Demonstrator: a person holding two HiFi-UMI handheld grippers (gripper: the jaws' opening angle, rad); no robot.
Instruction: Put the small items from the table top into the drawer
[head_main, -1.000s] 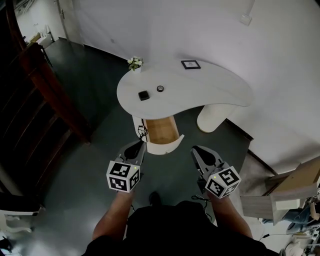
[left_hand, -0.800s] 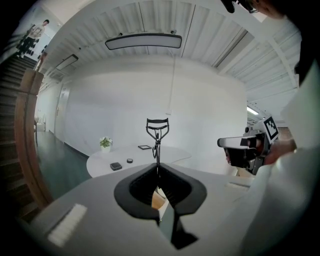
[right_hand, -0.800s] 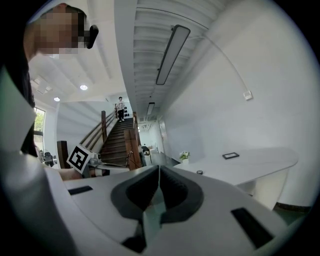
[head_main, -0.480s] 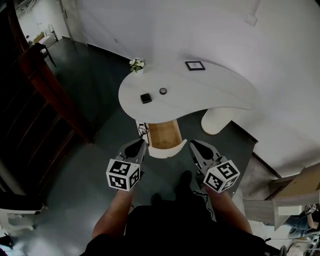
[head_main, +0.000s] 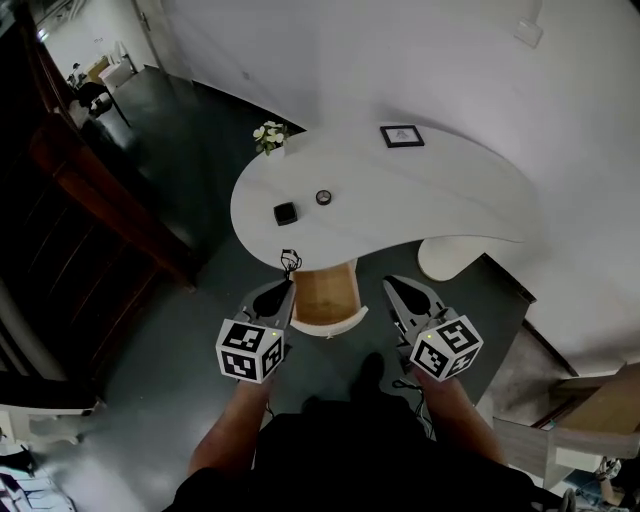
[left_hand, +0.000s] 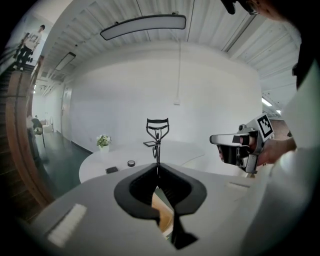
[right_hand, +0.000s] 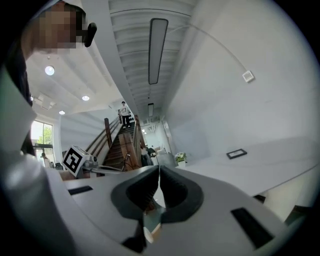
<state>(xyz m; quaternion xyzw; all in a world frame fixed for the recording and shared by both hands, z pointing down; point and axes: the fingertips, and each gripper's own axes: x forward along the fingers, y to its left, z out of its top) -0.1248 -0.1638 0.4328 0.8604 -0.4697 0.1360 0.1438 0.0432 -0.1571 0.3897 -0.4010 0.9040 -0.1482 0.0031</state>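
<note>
A white curved table (head_main: 440, 200) carries a small black square item (head_main: 285, 212) and a small round item (head_main: 323, 197). Under its front edge the drawer (head_main: 325, 292) stands pulled out, its wooden floor bare. My left gripper (head_main: 282, 290) hovers just left of the drawer and is shut on a black eyelash curler (head_main: 290, 263). In the left gripper view the eyelash curler (left_hand: 157, 134) sticks up from the shut left gripper (left_hand: 158, 168). My right gripper (head_main: 393, 286) hangs right of the drawer; the right gripper (right_hand: 159, 171) is shut with nothing in it.
A framed picture (head_main: 401, 136) lies at the table's far side and a small flower vase (head_main: 268, 135) stands at its far left end. A white round pedestal (head_main: 450, 262) holds the table up at the right. A dark wooden staircase (head_main: 90, 200) runs along the left.
The table and drawer have come nearer as the person stepped forward. Both grippers keep the same pose; the left one still holds the eyelash curler.
</note>
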